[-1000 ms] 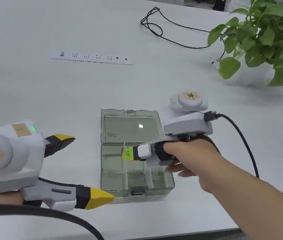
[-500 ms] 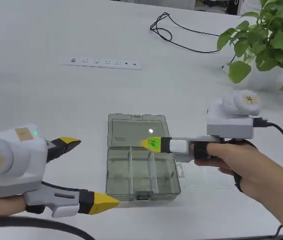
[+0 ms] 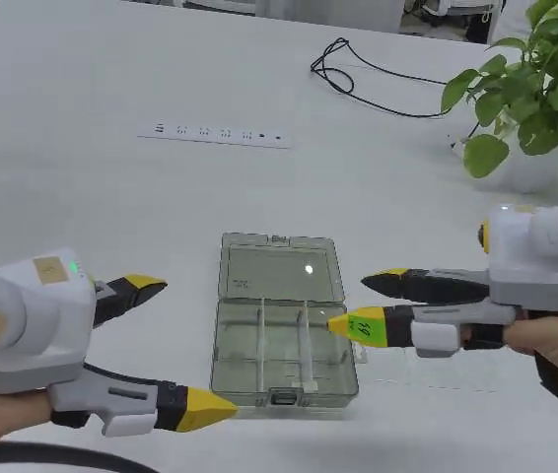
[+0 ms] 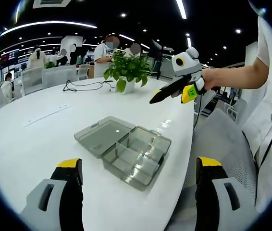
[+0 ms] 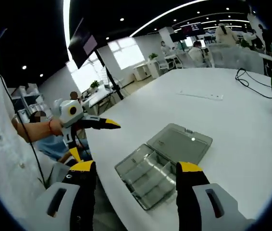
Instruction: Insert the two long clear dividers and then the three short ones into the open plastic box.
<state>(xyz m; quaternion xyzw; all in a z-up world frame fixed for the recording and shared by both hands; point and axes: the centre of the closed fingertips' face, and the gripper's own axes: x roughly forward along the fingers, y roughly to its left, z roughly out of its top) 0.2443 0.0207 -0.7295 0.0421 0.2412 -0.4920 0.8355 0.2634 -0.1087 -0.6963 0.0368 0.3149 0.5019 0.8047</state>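
**Cropped edges, faint dividers**

In the head view the left gripper (image 3: 190, 345) runs off the lower left edge. The right gripper (image 3: 350, 303) is cut by the right edge, and its yellow lower tip covers part of the right wall of the box (image 3: 279, 266). The clear dividers (image 3: 260, 340) inside show only as faint lines, and their number cannot be told. The plant (image 3: 530, 99) is cropped at upper right, and the right end of the cable (image 3: 378, 84) is lost at its leaves. The sockets on the strip (image 3: 222, 135) are too small to make out.
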